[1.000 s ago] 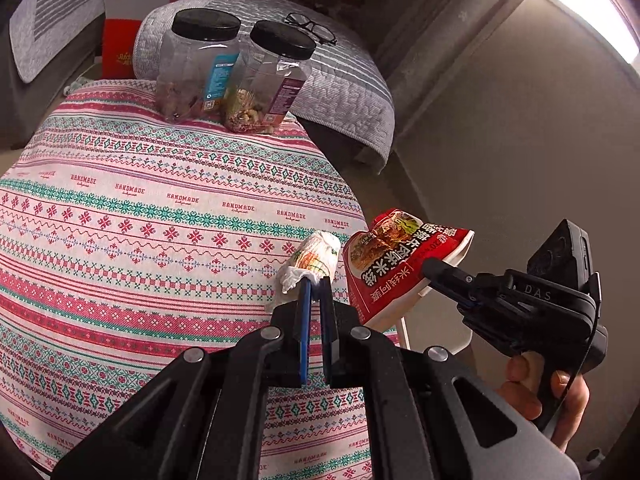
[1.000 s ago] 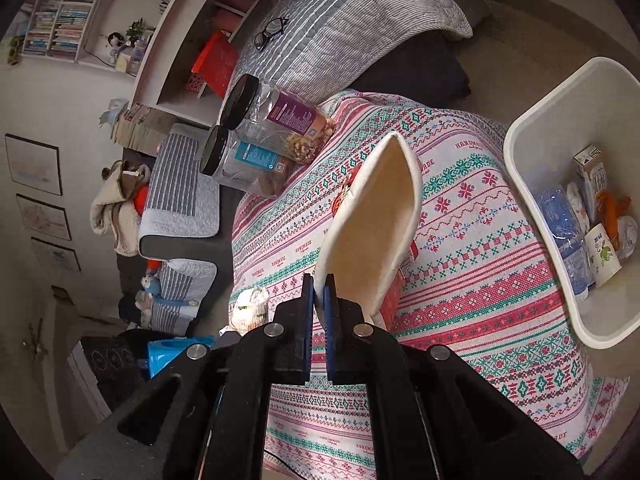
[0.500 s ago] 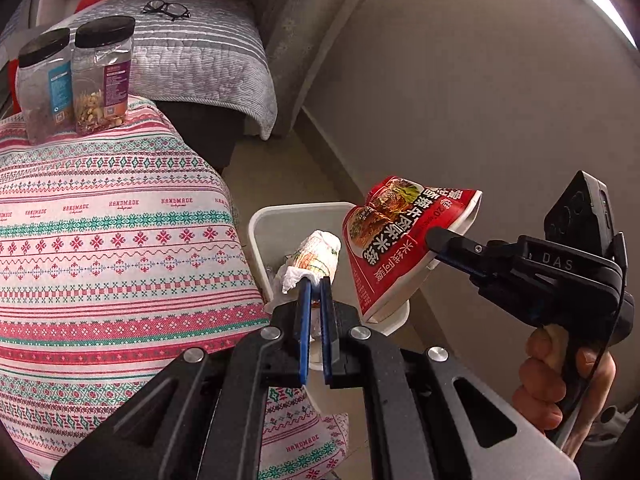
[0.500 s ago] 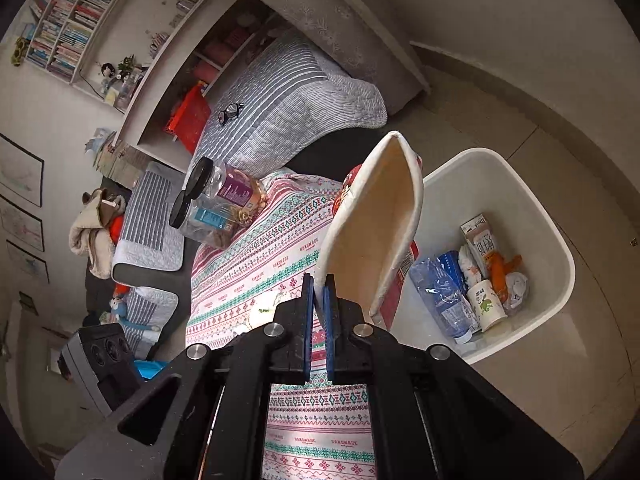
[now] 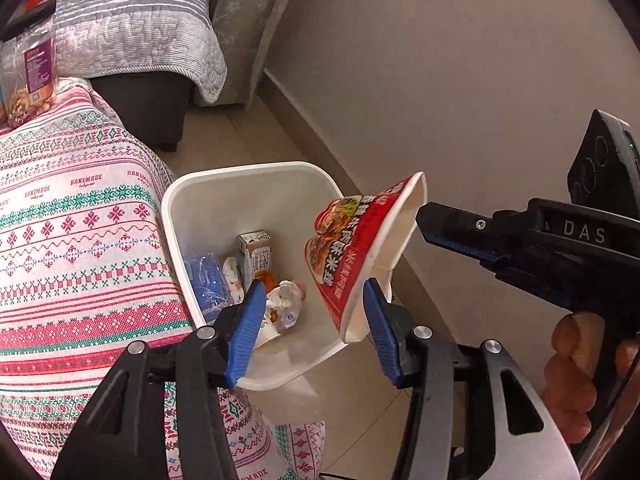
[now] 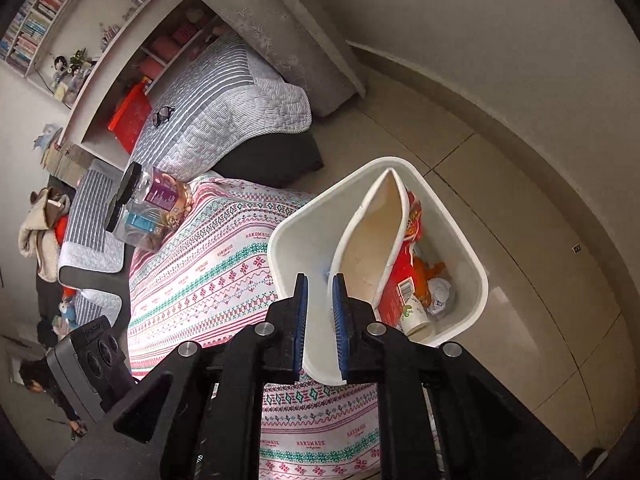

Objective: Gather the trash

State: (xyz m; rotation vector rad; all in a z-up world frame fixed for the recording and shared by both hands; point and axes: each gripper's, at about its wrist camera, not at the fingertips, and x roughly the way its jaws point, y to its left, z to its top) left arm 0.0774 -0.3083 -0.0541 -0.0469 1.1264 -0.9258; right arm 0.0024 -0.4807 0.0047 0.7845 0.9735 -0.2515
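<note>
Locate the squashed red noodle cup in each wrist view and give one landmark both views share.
Left wrist: the red noodle cup is right of centre, over the white bin's right side, beside the opening right tool.
Right wrist: the cup is at centre, just beyond the tool's blue pads, above the bin.
Shared landmark: the white bin.

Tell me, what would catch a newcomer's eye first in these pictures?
Probably the squashed red noodle cup, tipping open-end up over the white bin just off the fingertips of the right gripper, whose jaws are opening to drop it. Next, the left gripper, its blue pads also spreading with nothing between them, above trash already in the bin: a small drink carton and crumpled wrappers. Beside the bin lies a bright red-and-green patterned cloth.
</note>
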